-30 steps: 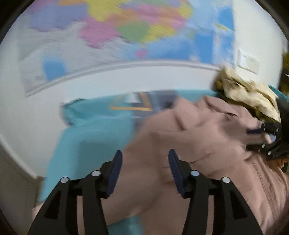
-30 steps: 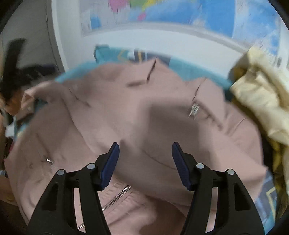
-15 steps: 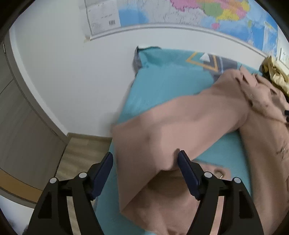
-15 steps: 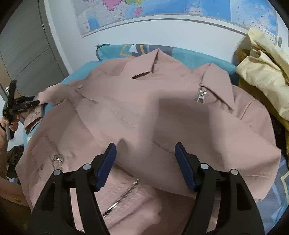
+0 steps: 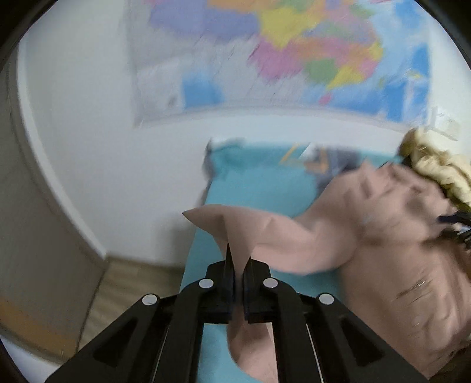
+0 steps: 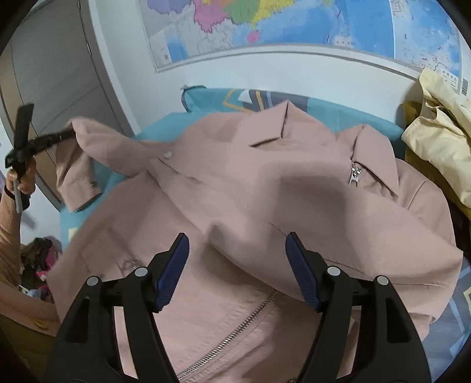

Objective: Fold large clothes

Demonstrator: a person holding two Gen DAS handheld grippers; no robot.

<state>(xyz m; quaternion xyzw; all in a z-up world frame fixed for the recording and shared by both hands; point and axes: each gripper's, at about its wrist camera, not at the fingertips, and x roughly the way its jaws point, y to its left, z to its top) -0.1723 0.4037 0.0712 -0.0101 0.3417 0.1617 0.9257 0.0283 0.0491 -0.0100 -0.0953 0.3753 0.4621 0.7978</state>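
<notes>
The left gripper (image 5: 238, 265) points downward at a moderate slant, its black arms folded together so the jaws have just snapped closed on a fold of the pink jacket's sleeve (image 5: 235, 227). The pinched cloth rises in a peak straight ahead of the jaws, and more of it hangs below and behind them. In the right wrist view this same gripper (image 6: 67, 136) shows far off to the left, held up in a hand (image 6: 22, 182) with a ribbed pinkish cuff, the sleeve lifted clear of the bed (image 6: 203, 97) and its buttoned cuff end drooping.

The right gripper (image 6: 237, 269) also tilts downward, hovering over the pink jacket (image 6: 265, 188) with its blue-padded jaws set wide apart and nothing pinched between them. The jacket lies spread on the teal bed directly ahead of and beneath this gripper, front side up. Its long axis runs away from the gripper: the collar points to the far end toward the wall, the zipper (image 6: 235, 333) trails back near the gripper. The lifted sleeve stretches off to the gripper's left.

A cream garment (image 6: 441, 141) is heaped ahead to the right, just beside the jacket's shoulder. A coloured map (image 6: 294, 26) hangs on the wall beyond.
</notes>
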